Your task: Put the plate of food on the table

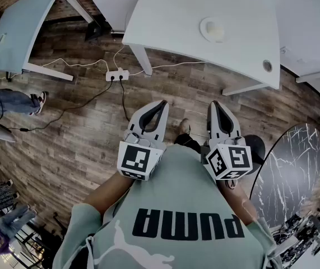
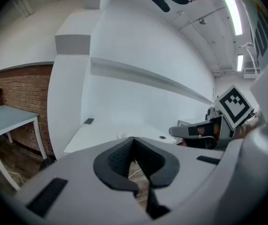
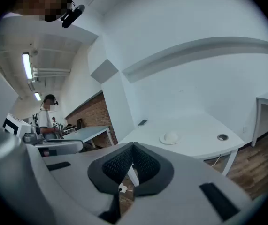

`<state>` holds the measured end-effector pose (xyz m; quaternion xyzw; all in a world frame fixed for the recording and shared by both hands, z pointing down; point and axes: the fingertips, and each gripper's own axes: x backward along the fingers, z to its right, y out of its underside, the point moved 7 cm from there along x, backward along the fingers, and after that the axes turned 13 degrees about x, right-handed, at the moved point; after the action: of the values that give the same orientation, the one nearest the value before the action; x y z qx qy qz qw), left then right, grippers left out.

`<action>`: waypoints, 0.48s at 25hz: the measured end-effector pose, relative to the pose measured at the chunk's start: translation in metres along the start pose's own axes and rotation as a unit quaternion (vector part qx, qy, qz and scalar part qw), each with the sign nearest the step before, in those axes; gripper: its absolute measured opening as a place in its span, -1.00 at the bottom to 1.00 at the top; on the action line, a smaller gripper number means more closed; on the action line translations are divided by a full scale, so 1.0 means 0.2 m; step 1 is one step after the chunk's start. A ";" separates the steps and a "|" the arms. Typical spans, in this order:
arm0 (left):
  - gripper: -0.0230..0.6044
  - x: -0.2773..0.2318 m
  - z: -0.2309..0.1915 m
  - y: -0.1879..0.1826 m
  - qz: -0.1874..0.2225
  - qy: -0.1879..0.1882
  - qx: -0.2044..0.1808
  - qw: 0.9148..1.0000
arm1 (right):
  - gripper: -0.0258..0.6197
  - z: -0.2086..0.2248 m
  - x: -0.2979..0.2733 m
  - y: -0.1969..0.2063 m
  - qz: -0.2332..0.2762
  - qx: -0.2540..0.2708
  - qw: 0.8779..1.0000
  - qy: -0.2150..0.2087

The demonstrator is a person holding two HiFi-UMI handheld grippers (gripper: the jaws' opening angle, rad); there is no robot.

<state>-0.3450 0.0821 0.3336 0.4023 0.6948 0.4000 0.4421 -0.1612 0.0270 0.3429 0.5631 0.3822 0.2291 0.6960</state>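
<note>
Left gripper (image 1: 161,106): held close to the chest, jaws pressed together, nothing between them.
Right gripper (image 1: 217,106): beside the left one, likewise closed and empty.
Plate (image 1: 212,29): small, round and white, on the white table (image 1: 171,15), well ahead of both grippers and untouched.
Contents: one pale domed mound. The kind of food cannot be made out.
Step (judged): the reach for the plate has not begun. The target may be the dark marble table (image 1: 291,167), but this is uncertain.
Technique: open the jaws before arriving, take the rim low and level, and keep the plate flat so the mound stays put.
</note>
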 end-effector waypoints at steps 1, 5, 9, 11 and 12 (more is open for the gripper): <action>-0.91 -0.03 0.03 -0.01 0.000 0.000 -0.003 1.000 | -0.90 0.04 0.00 -0.01 0.002 0.000 1.000 -0.002; -0.91 -0.15 0.15 -0.04 -0.002 -0.003 -0.015 1.000 | -0.90 0.20 0.00 -0.03 0.007 -0.003 1.000 -0.008; -0.91 -0.26 0.22 -0.05 -0.005 -0.016 -0.022 1.000 | -0.90 0.36 -0.02 -0.02 0.012 -0.009 1.000 -0.014; -0.91 -0.31 0.26 -0.06 -0.004 -0.020 -0.022 1.000 | -0.90 0.43 -0.02 -0.03 0.017 -0.010 1.000 -0.016; -0.91 -0.33 0.28 -0.06 -0.004 -0.021 -0.022 1.000 | -0.90 0.47 -0.02 -0.03 0.019 -0.010 1.000 -0.017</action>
<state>-0.2760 0.0281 0.3262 0.3983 0.6779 0.4049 0.4667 -0.0897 -0.0341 0.3451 0.5675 0.3571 0.2366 0.7032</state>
